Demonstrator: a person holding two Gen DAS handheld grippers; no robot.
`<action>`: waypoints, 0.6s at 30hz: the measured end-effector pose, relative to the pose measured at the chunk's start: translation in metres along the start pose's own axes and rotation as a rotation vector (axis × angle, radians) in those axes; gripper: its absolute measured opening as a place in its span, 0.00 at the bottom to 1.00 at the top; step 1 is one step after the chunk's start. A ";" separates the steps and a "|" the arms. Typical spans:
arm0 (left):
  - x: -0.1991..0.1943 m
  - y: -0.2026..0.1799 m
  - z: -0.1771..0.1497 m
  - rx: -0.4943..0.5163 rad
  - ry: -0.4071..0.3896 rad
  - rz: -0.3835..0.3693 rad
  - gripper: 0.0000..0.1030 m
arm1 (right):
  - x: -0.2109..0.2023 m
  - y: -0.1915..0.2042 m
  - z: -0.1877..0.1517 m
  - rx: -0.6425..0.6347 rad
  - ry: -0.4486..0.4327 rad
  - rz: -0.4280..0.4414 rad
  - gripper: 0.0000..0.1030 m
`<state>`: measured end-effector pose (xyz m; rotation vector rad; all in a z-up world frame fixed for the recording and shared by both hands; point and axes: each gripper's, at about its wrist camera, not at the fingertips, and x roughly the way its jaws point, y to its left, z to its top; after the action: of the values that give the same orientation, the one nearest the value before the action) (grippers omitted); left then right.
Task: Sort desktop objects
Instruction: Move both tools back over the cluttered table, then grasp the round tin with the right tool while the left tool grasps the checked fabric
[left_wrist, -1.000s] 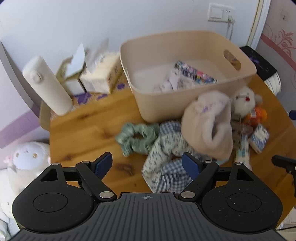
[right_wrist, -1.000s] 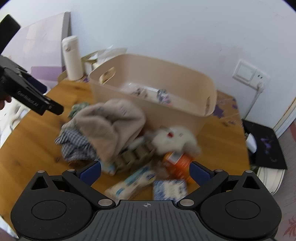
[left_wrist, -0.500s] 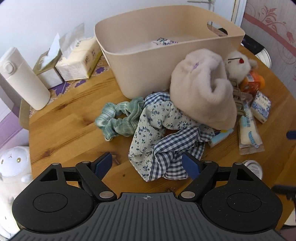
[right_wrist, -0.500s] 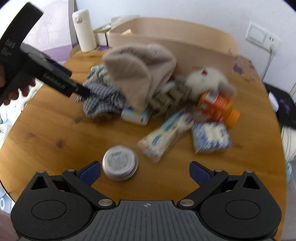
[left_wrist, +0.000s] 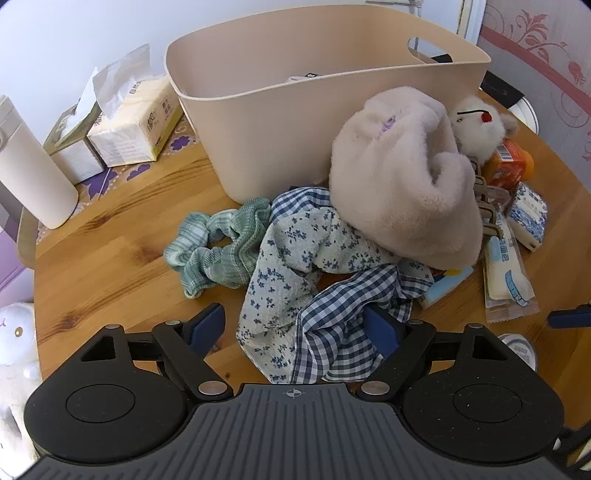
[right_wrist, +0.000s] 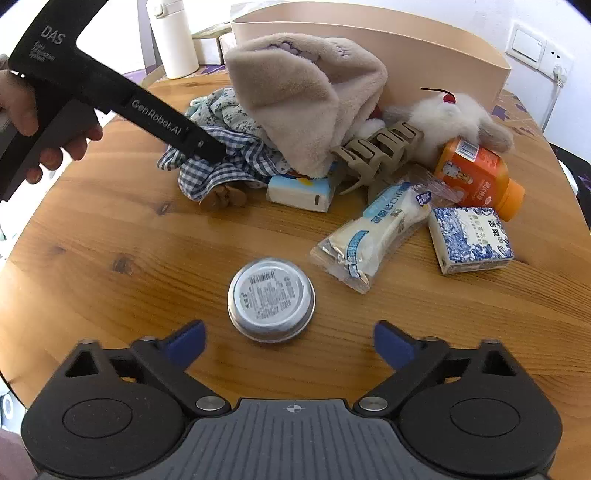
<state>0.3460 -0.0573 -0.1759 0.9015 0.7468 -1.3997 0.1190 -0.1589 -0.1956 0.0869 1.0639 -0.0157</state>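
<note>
Over the wooden table (right_wrist: 110, 229), both grippers have dropped low: the right gripper (right_wrist: 288, 339), jaws closing but empty, brackets the round tin (right_wrist: 271, 298), while the left gripper (left_wrist: 295, 326), wide open, straddles the checked cloth (left_wrist: 332, 332)—pickups look imminent.

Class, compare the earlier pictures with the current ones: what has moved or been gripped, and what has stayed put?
Both grippers have come down toward the table. The left gripper now straddles the checked cloth, not yet clamped. The right gripper hangs over the round tin, jaws closing with nothing between them yet. Nothing was picked up or released; the beige basket and the clutter stayed put.
</note>
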 end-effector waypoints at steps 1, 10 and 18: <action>0.000 0.000 0.000 0.001 -0.001 -0.009 0.79 | 0.001 0.000 0.000 -0.001 0.001 -0.001 0.85; 0.003 -0.003 0.004 0.007 0.017 -0.100 0.40 | 0.009 0.000 0.008 -0.012 -0.025 -0.008 0.69; -0.004 -0.004 0.003 0.014 0.032 -0.132 0.19 | 0.005 -0.005 0.012 -0.034 -0.020 0.028 0.49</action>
<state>0.3420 -0.0582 -0.1714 0.9004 0.8349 -1.5109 0.1312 -0.1644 -0.1943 0.0705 1.0429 0.0271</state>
